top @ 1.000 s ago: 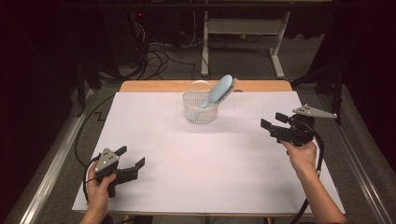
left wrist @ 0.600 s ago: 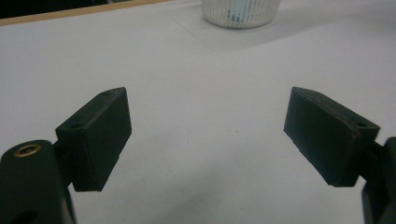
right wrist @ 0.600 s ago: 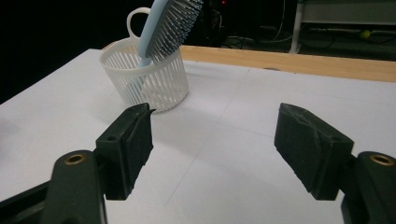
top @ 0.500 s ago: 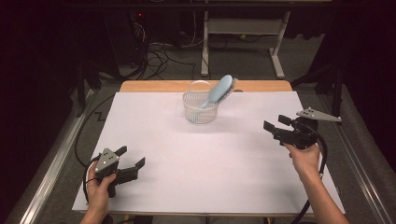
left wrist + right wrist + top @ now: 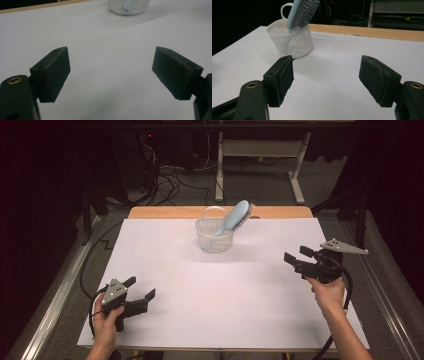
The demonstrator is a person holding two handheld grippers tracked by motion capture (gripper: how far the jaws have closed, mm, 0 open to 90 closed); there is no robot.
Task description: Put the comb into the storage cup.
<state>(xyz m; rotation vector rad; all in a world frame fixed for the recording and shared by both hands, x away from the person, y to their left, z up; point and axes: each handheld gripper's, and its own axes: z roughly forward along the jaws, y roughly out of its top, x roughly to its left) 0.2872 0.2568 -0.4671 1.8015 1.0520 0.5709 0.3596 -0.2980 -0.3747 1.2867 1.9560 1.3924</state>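
Hairbrush (image 5: 235, 217) leans bristle-end up in the white basket (image 5: 214, 238) at the far middle of the bench (image 5: 220, 295), so the right claw (image 5: 299, 260) (wide and empty, like the left claw (image 5: 141, 289)) should probably approach level and pinch the handle squarely.

Bright, even light falls on the white bench (image 5: 215, 285) while the room behind sits nearly black. Shadows are soft and faint under the basket (image 5: 214, 236). Close up, the black fingers (image 5: 52, 72) look slightly soft and grainy.
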